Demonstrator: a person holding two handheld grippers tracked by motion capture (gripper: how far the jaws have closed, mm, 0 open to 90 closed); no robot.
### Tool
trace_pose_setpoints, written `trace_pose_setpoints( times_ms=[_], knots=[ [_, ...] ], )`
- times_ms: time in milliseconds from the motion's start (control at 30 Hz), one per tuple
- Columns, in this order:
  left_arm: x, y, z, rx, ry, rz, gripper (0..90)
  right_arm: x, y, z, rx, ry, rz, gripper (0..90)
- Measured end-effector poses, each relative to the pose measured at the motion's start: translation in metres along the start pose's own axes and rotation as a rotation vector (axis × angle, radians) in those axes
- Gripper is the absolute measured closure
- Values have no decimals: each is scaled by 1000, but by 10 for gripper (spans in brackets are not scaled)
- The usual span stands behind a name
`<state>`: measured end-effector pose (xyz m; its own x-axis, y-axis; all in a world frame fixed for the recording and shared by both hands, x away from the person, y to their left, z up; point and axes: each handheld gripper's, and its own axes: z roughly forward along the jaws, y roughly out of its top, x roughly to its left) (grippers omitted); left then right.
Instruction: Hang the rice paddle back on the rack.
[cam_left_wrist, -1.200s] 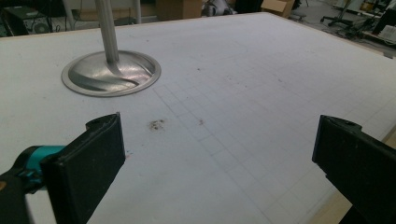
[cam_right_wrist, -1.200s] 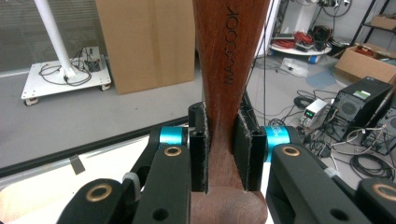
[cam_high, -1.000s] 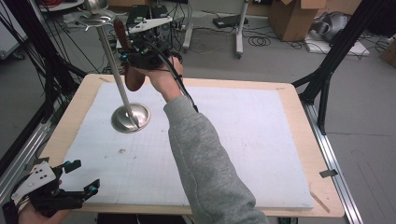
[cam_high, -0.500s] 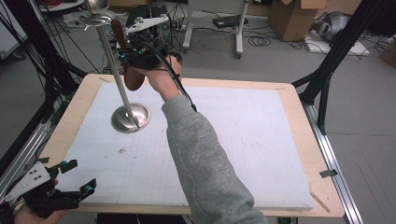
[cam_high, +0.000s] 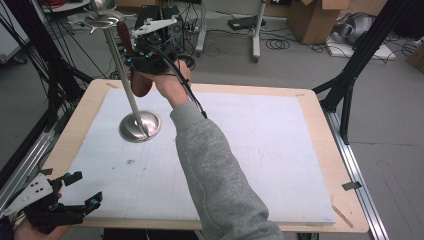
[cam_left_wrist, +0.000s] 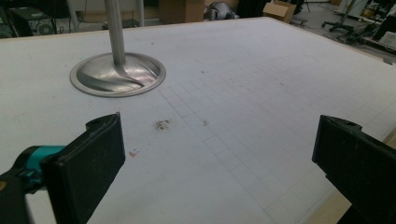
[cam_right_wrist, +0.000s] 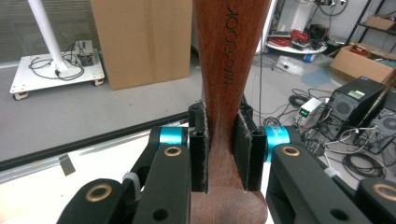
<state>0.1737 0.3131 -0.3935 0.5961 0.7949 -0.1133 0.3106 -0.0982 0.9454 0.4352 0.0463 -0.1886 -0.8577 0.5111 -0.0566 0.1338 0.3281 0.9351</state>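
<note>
Wood comes first: a brown wooden utensil (cam_right_wrist: 231, 93) (its handle stamped with a maker's name) sits clamped between the pads of the right gripper (cam_right_wrist: 220, 156), as the right gripper view shows. In the high view the same utensil (cam_high: 131, 60) stands nearly upright at the far left of the table (cam_high: 320, 130), long axis close to vertical, rounded end low over the far edge and narrow end pointing up.

Just left of it rises the slanted pole of a steel stand (cam_high: 140, 125), whose round base rests on the white mat (cam_high: 260, 165); the stand's top (cam_high: 102, 19) with its cross-arm lies up and left of the utensil's upper end. That is the relation the next move likely turns on: the utensil runs almost parallel to the pole and close beside it, with the top above it.

The right gripper (cam_high: 150, 55) is by far the nearer hand. The left gripper (cam_high: 75, 197) rests at the near left corner, well apart, jaws spread wide with nothing between them.
</note>
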Motion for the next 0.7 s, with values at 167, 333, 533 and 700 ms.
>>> trace_pose_setpoints(
  times_ms=[167,333,533,700],
  knots=[
    [0,0,-1,-3,-2,4,29,0,0,3,0,-7,5,774],
    [2,-1,-3,-2,5,-2,29,0,0,6,0,0,9,774],
    [2,-1,-4,0,7,-2,29,0,-1,8,-14,5,6,768],
    [2,-2,-5,-2,-6,-1,29,2,-4,8,-43,5,-11,614]
  ],
)
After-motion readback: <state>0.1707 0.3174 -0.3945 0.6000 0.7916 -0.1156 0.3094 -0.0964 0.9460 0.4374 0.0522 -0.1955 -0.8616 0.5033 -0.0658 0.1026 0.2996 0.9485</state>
